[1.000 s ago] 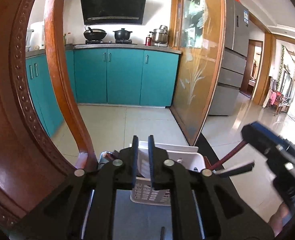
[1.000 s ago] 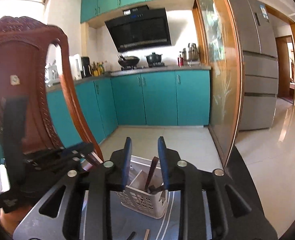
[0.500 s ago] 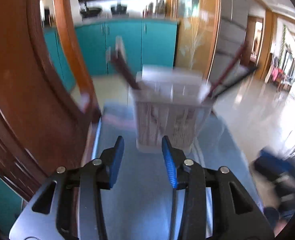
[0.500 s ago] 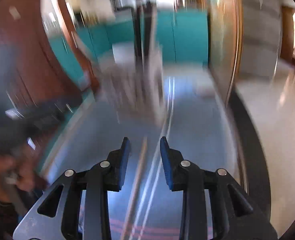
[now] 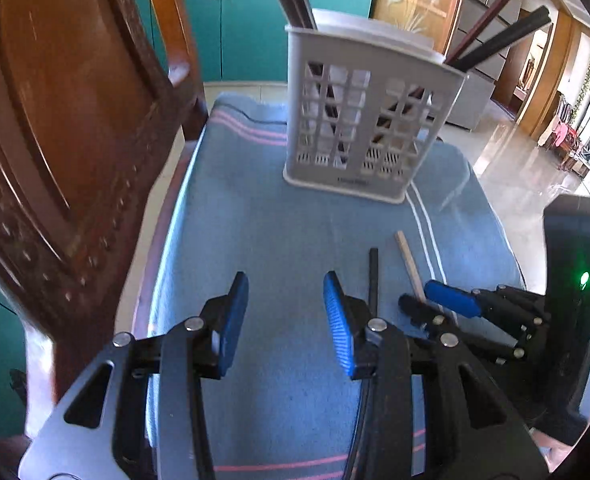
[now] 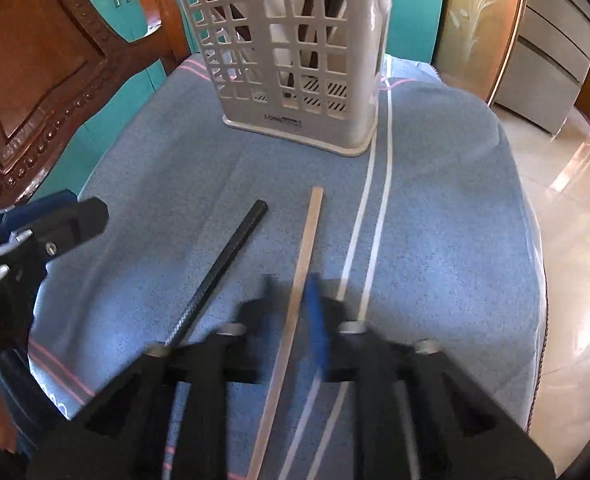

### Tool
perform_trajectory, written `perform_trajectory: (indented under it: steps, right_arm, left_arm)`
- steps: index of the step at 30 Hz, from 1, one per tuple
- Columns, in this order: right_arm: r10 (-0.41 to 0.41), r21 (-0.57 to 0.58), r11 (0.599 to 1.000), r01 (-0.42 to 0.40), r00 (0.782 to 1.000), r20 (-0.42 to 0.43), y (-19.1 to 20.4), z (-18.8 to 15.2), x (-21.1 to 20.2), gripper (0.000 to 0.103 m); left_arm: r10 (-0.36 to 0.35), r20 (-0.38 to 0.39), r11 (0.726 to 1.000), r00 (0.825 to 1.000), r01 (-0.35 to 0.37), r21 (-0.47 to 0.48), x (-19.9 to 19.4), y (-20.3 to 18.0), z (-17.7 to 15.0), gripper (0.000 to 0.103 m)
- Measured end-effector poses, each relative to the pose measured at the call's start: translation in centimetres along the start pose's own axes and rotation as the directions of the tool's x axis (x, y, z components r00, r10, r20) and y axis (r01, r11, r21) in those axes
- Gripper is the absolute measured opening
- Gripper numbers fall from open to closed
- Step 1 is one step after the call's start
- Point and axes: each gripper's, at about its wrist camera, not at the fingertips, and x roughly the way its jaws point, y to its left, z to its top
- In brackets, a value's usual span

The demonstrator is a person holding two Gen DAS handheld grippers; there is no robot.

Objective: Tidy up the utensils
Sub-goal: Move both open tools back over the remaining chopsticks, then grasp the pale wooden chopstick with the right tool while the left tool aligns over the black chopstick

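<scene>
The pale wooden chopstick (image 6: 304,264) lies lengthwise on the blue towel (image 6: 435,208) that covers the worktop, in front of the white slotted caddy (image 6: 295,52) and just beside a black chopstick (image 6: 223,268). I judge it light, stiff and thin, with a smooth finish that could roll or skid on the pads, so I'd take it across its width near the middle or slightly toward the thicker end, square to the pads, rather than at the tip where it would swing. My right tongs (image 6: 295,312) have come together on it: the wood runs straight between the blue pads, and the jaws look closed against its sides. The black one should handle much the same, though its near end looks textured, which ought to give better purchase. My left tongs (image 5: 285,320) stand apart with nothing between them, hovering over bare towel just left of the black stick. The caddy already holds several dark utensils, upright and leaning.
</scene>
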Motion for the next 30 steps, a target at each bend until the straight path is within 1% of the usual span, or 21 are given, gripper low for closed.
perform_trajectory:
  steps: [3, 6, 9, 14, 16, 18, 24, 26, 28, 30]
  right_arm:
    - [0.022, 0.039, 0.999, -0.021, 1.000, -0.008, -1.2, -1.0, -0.8, 0.006]
    - [0.014, 0.082, 0.997, -0.012, 1.000, -0.015, -2.9, -2.2, -1.2, 0.006]
    - [0.014, 0.120, 0.993, -0.012, 1.000, -0.018, -4.4, -3.4, -2.3, 0.006]
    - [0.002, 0.114, 0.994, 0.000, 1.000, -0.018, -5.0, -4.3, -3.1, 0.006]
    - [-0.006, 0.107, 0.994, 0.008, 1.000, -0.017, -4.9, -4.5, -3.2, 0.007]
    - [-0.017, 0.098, 0.995, 0.018, 1.000, -0.015, -4.6, -4.8, -3.2, 0.007]
    - [-0.027, 0.085, 0.996, 0.028, 1.000, -0.010, -4.6, -3.9, -2.0, 0.009]
    - [-0.025, 0.077, 0.997, 0.026, 1.000, -0.012, -4.3, -3.3, -1.5, 0.012]
    - [-0.022, 0.066, 0.998, 0.023, 1.000, -0.012, -4.2, -3.1, -1.4, 0.019]
    - [-0.032, 0.055, 0.998, 0.033, 0.999, -0.011, -4.0, -3.0, -1.3, 0.021]
  left_arm:
    - [-0.010, -0.016, 1.000, 1.000, 0.010, 0.005, 0.2, -0.5, -0.4, 0.040]
    - [-0.023, -0.033, 0.999, 0.999, 0.023, 0.022, 0.6, -1.1, -0.4, 0.044]
    - [-0.033, -0.045, 0.998, 0.998, 0.035, 0.042, 0.9, -1.7, -0.7, 0.045]
    - [-0.046, -0.080, 0.996, 0.996, 0.051, 0.068, 1.8, -2.6, -1.5, 0.047]
    - [-0.046, -0.089, 0.995, 0.995, 0.053, 0.079, 2.0, -3.0, -1.7, 0.050]
    - [-0.048, -0.099, 0.994, 0.994, 0.057, 0.091, 2.3, -3.3, -1.9, 0.050]
    - [-0.043, -0.127, 0.991, 0.991, 0.058, 0.120, 3.1, -4.0, -2.4, 0.054]
    - [-0.040, -0.134, 0.991, 0.990, 0.057, 0.123, 3.6, -4.2, -2.7, 0.054]
    - [-0.039, -0.140, 0.991, 0.989, 0.057, 0.124, 3.8, -4.3, -2.8, 0.054]
    - [-0.040, -0.144, 0.990, 0.989, 0.058, 0.126, 4.0, -4.3, -2.8, 0.055]
